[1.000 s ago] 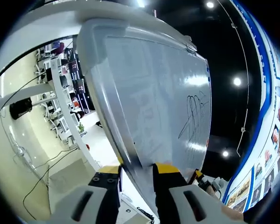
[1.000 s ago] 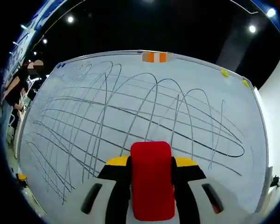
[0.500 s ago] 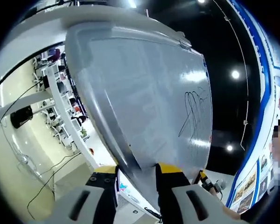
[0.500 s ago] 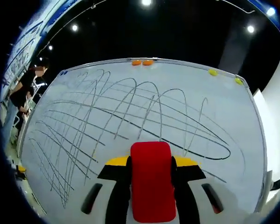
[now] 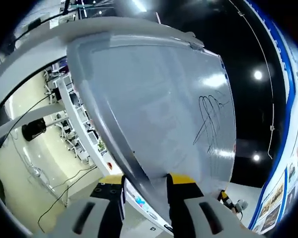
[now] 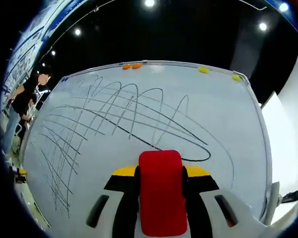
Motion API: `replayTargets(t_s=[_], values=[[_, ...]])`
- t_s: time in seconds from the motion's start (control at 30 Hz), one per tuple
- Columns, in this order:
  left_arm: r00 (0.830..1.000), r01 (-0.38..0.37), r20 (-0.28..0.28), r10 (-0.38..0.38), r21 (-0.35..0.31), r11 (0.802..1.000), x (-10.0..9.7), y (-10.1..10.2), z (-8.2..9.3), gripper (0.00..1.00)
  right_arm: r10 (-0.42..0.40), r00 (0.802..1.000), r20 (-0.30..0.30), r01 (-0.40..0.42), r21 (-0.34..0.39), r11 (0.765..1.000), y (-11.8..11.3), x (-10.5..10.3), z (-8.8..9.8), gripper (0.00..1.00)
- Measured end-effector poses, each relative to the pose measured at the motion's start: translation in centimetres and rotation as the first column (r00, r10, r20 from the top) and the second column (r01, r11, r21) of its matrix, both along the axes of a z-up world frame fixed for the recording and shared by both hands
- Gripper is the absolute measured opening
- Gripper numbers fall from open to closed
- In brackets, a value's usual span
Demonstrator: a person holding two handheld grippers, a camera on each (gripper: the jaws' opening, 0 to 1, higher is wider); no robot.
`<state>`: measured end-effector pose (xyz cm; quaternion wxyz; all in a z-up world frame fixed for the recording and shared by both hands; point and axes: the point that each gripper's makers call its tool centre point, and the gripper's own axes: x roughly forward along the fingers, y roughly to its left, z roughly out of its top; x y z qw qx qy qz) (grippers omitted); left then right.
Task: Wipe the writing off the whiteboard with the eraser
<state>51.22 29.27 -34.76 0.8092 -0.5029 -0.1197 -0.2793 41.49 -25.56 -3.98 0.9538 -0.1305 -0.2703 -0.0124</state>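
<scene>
- The right tongs [image 6: 160,184] are clamped on a red eraser [image 6: 160,191], which stands upright between the yellow-tipped jaws at the bottom of the right gripper view, its far end against or just short of the whiteboard [image 6: 228,119]; contact cannot be judged.
- Looping black scribbles [image 6: 109,116] cover the left and middle of the board, running down to its lower left corner; the right-hand stretch of the surface is bare and white.
- Two orange magnets [image 6: 130,65] and two yellow magnets [image 6: 203,70] sit along the board's top edge.
- A person in dark clothes [image 6: 21,101] stands beyond the board's left edge, under ceiling spotlights [image 6: 149,3] in a dark hall.
- In the left gripper view, the left tongs [image 5: 145,184] are closed on the metal frame of the whiteboard [image 5: 154,99], one yellow-tipped jaw on either side of its near edge [image 5: 131,168].
- From this side the board is seen at a steep slant, with a small patch of black scribble [image 5: 211,116] at its far end.
- Rows of white desks [image 5: 77,129] and chairs stretch away to the left of the board, with black cables [image 5: 54,193] trailing over a pale glossy floor [image 5: 49,163].
- A blue-edged display wall [image 5: 288,99] curves along the right of that view.
</scene>
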Motion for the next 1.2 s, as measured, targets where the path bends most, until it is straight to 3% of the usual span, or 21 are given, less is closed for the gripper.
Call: replayTargets(t_s=[0.4, 0.43, 0.63, 0.83, 1.03, 1.2], values=[[0.997, -0.004, -0.075, 0.003, -0.016, 1.000, -0.5, -0.1, 0.1, 0.34, -0.033, 0.999, -0.004, 0.033, 0.112, 0.993, -6.5, -0.9, -1.2, 0.35], [0.996, -0.002, -0.084, 0.000, -0.018, 1.000, -0.6, -0.3, 0.2, 0.34, -0.061, 0.998, -0.022, 0.064, 0.140, 0.988, -7.4, -1.0, -1.6, 0.35], [0.993, -0.005, -0.114, 0.005, -0.006, 1.000, -0.6, -0.3, 0.1, 0.34, -0.062, 0.998, -0.029, 0.067, 0.220, 0.973, -9.7, -1.2, -2.9, 0.35], [0.995, -0.024, -0.096, 0.020, -0.039, 0.999, -0.4, -0.3, 0.0, 0.34, -0.060, 0.998, -0.012, 0.062, 0.211, 0.976, -9.6, -1.1, -3.0, 0.36], [0.994, -0.021, -0.112, 0.017, -0.033, 0.999, -0.7, -0.5, 0.1, 0.34, -0.057, 0.998, 0.000, 0.055, 0.258, 0.965, -10.0, -0.9, -2.4, 0.36], [0.993, -0.023, -0.116, 0.019, -0.034, 0.999, -0.6, -0.5, 0.1, 0.34, -0.060, 0.998, -0.007, 0.060, 0.248, 0.967, -10.0, -0.9, -2.2, 0.36]])
